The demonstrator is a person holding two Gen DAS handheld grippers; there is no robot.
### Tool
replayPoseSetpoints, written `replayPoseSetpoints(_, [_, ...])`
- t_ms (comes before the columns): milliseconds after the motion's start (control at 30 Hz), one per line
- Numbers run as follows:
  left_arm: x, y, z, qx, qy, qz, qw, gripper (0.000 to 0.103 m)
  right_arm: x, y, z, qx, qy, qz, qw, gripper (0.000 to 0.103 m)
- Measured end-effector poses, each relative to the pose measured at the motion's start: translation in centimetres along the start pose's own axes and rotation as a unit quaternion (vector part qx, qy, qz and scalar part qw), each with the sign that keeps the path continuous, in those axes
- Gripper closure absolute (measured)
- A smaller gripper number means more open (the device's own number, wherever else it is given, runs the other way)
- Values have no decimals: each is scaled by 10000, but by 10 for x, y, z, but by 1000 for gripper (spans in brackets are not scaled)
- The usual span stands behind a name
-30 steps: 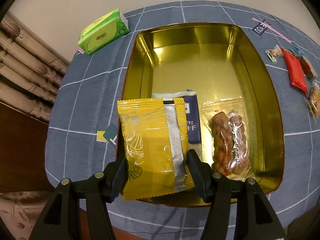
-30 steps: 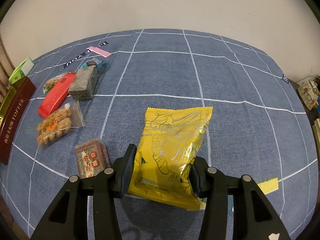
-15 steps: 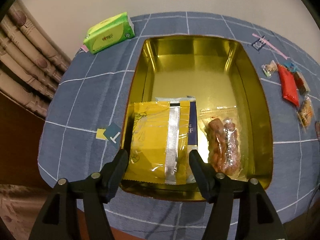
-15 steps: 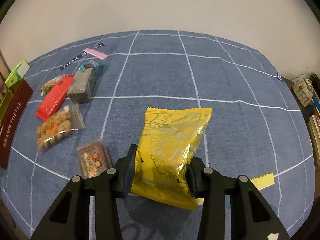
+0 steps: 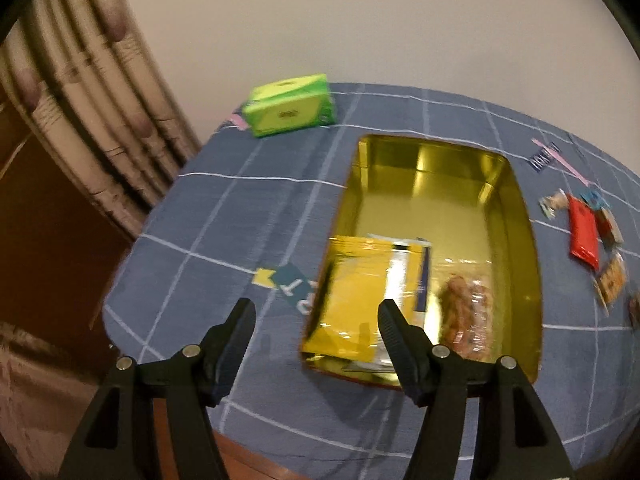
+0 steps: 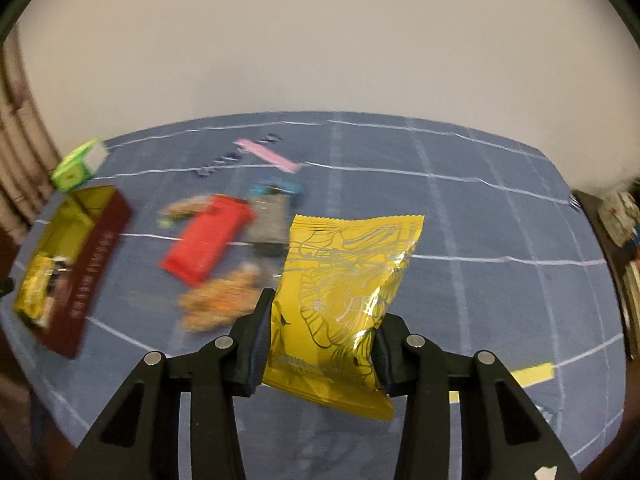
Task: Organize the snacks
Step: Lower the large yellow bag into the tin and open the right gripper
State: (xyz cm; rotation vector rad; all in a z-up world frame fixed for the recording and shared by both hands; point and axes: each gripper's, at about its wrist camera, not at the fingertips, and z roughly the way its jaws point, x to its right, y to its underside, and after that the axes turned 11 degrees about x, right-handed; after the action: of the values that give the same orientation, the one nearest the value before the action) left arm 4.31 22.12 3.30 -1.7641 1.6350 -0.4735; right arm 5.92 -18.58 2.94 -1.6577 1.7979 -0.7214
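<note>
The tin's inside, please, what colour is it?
Shiny gold inside the tin, clearest in the left wrist view.

Dim, warm indoor light, pretty heavy motion blur in both views. Glare bounces off the gold tin [image 5: 516, 216], and fisheye bends the edges.
</note>
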Motion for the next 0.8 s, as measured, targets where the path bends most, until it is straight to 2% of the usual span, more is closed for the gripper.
replayPoseSetpoints(200, [-28,11,-1,-118,-116,-483,9987,38,-80,-11,-7,-45,-804,-247,9964,64])
replayPoseSetpoints(367, [-47,19,-4,-202,-309,-790,9962,38,-153,-12,-6,-138,-1399,-569,9884,64])
replayPoseSetpoints(567, [-60,28,-6,-272,-320,-1053,9936,38,-218,-3,-1,-264,-1773,-952,9792,64])
replayPoseSetpoints(800, [-76,34,-7,-331,-507,-1316,9895,38,-262,1,10,-405,-1990,-1139,9725,64])
